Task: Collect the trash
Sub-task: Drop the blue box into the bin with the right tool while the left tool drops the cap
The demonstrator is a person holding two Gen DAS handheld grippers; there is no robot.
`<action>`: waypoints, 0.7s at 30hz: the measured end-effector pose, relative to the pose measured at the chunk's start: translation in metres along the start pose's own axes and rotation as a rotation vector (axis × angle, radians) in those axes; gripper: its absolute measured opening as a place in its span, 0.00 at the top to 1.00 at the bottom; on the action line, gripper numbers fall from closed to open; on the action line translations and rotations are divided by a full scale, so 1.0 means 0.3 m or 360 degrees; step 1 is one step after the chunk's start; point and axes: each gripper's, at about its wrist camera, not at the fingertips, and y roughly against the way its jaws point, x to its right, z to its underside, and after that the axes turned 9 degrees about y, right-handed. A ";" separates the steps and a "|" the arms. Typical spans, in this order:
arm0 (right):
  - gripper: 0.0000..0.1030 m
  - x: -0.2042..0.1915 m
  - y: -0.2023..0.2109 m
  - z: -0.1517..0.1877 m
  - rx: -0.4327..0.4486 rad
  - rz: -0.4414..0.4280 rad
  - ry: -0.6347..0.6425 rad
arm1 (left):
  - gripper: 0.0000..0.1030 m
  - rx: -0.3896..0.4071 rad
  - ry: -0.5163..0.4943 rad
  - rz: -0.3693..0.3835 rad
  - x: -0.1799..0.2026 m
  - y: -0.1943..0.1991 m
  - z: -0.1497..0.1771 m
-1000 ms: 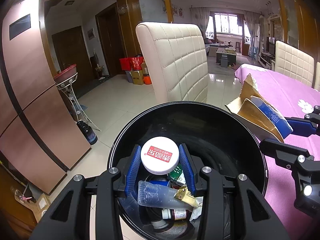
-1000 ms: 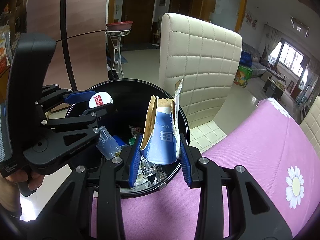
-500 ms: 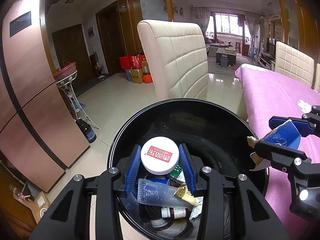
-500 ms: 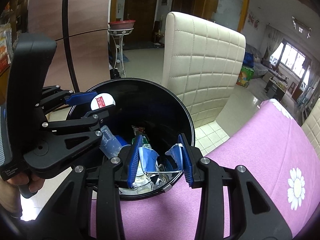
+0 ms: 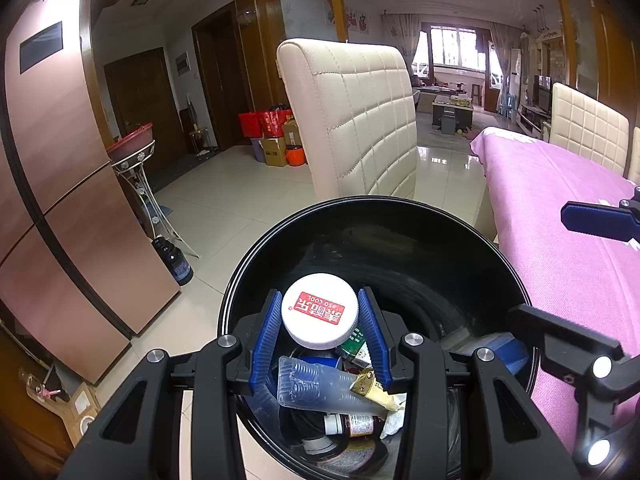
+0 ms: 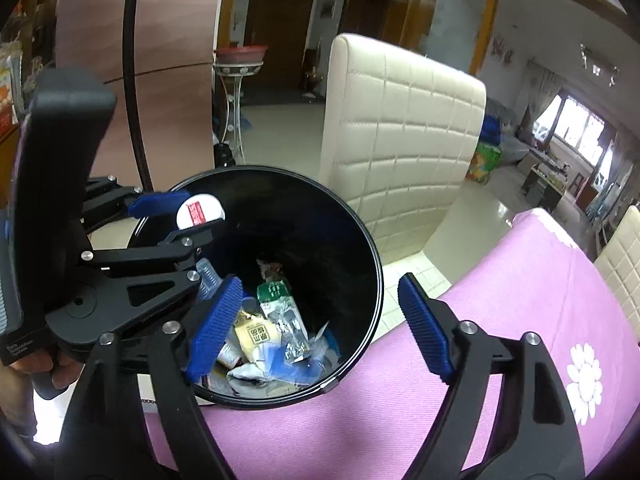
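A black round trash bin (image 5: 492, 248) stands beside the pink table; it also shows in the right wrist view (image 6: 362, 232). My left gripper (image 5: 320, 320) is shut on a white cap with a red label (image 5: 320, 310) and holds it over the bin's opening; the cap shows in the right wrist view (image 6: 200, 211) too. My right gripper (image 6: 320, 320) is open and empty over the bin's near rim. A torn blue paper cup (image 5: 508, 350) lies in the bin among bottles and wrappers (image 6: 276, 332).
A cream quilted chair (image 5: 356, 120) stands just behind the bin. The table with a pink cloth (image 6: 520, 280) is on the right. A copper fridge (image 5: 52, 184), a metal plant stand (image 5: 136, 160) and a dark bottle (image 5: 172, 260) stand to the left on the tiled floor.
My right gripper opened and let go of the torn blue paper cup, which dropped into the bin. My left gripper has kept its hold on the white cap.
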 end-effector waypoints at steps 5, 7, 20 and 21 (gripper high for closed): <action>0.23 0.014 -0.003 0.012 -0.0009 0.0024 -0.0018 | 0.62 -0.0005 -0.0005 0.0002 0.003 -0.004 -0.002; 0.23 0.018 -0.002 0.016 -0.0010 0.0031 -0.0023 | 0.62 -0.0006 -0.0008 0.0004 0.006 -0.005 -0.001; 0.22 0.071 -0.004 0.047 -0.0035 0.0065 -0.0090 | 0.62 -0.0004 -0.0040 0.0019 0.031 -0.006 0.003; 0.22 0.075 -0.004 0.050 -0.0036 0.0069 -0.0097 | 0.62 -0.0006 -0.0040 0.0023 0.032 -0.006 0.003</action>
